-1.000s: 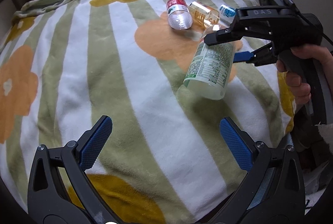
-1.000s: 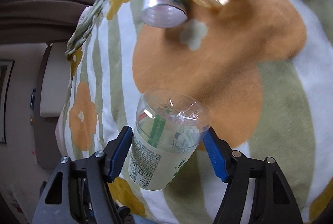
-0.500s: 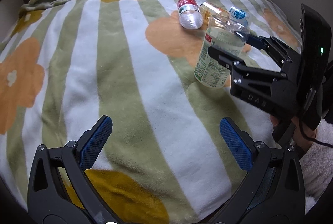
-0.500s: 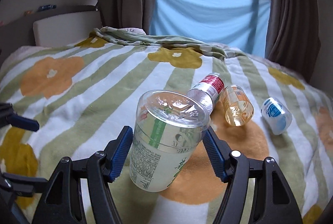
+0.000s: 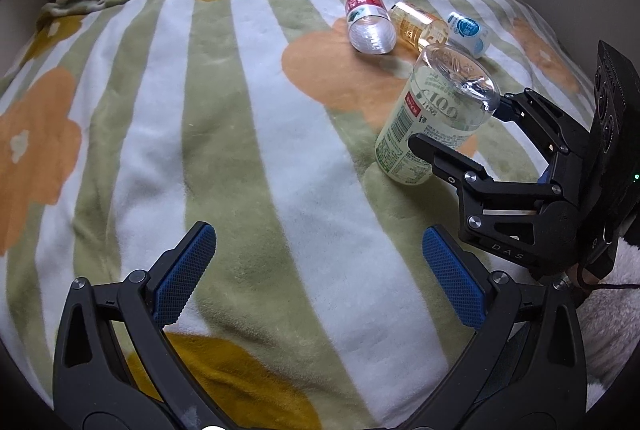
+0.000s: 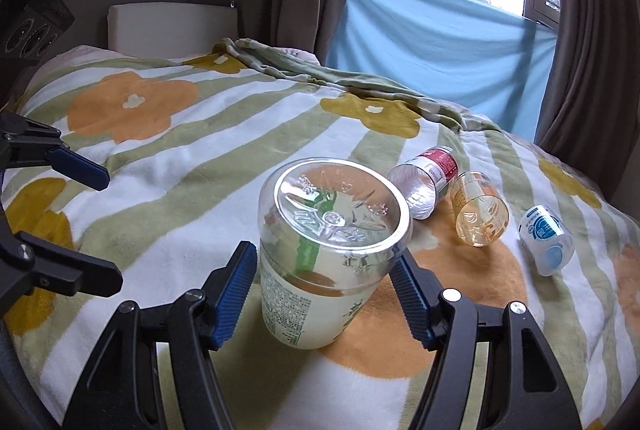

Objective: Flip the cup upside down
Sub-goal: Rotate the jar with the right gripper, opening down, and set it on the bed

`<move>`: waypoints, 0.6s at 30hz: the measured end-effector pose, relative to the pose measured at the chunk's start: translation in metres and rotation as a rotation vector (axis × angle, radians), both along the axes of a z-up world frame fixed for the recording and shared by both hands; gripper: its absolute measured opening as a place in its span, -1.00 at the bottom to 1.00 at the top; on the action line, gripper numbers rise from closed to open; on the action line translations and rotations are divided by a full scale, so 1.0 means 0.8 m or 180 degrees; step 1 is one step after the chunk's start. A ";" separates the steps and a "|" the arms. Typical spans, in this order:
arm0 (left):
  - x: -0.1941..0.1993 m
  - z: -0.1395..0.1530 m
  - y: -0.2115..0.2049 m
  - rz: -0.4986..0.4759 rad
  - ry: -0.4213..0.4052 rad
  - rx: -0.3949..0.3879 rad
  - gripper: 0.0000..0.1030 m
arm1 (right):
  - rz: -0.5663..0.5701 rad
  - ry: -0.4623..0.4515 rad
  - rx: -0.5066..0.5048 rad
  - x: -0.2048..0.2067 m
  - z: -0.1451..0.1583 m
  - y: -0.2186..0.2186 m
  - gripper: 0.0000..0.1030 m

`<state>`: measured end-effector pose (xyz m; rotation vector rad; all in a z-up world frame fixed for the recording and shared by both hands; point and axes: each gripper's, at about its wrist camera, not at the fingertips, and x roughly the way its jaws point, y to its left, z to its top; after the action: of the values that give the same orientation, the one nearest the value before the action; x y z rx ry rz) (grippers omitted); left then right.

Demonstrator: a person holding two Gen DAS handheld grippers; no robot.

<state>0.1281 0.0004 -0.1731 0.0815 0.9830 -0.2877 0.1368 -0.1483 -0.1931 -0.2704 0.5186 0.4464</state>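
Upside down on the flowered blanket (image 6: 192,166), slightly tilted, clear base uppermost: the cup (image 6: 326,254) (green-and-white label). Clamped on either side by the blue pads of the right gripper (image 6: 324,290). Well apart and nearer the camera in the left view, holding nothing, jaws spread wide: the left gripper (image 5: 320,278). Beyond, lying on their sides: three small bottles (image 6: 478,208).

Bed (image 6: 168,166) covered by a striped green-and-white blanket (image 5: 224,134) with orange and mustard flowers. Resting on it: an inverted clear cup (image 6: 320,262), base uppermost; behind it, three cut bottle pieces lying on their sides, red-labelled (image 6: 428,182), amber (image 6: 478,208) and blue-labelled (image 6: 546,240).
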 end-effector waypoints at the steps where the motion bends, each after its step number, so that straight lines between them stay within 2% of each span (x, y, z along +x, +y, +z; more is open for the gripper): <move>1: 0.000 0.000 0.000 0.0004 -0.0008 0.0013 0.99 | -0.0009 0.0022 0.0026 0.001 -0.001 -0.001 0.26; 2: 0.000 0.000 0.001 0.0010 -0.0012 0.0022 0.99 | -0.0033 0.0023 0.0072 0.002 -0.001 -0.003 0.32; 4: 0.000 0.000 0.002 0.0024 -0.0021 0.0026 0.99 | -0.0044 -0.0007 0.0188 0.001 0.000 -0.008 0.85; 5: 0.001 0.001 0.003 0.0031 -0.0026 0.0023 0.99 | -0.0031 -0.0019 0.0230 0.001 0.001 -0.010 0.98; 15: -0.003 0.008 0.007 0.0096 -0.0091 0.0024 0.99 | 0.0016 0.0069 0.0368 0.005 0.003 -0.017 0.99; 18: -0.006 0.017 0.006 0.0114 -0.0120 -0.0031 0.99 | 0.0004 0.0078 0.0329 0.000 0.015 -0.017 0.99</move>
<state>0.1236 0.0052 -0.1593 0.0604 0.9445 -0.2573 0.1364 -0.1619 -0.1810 -0.1660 0.5175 0.4767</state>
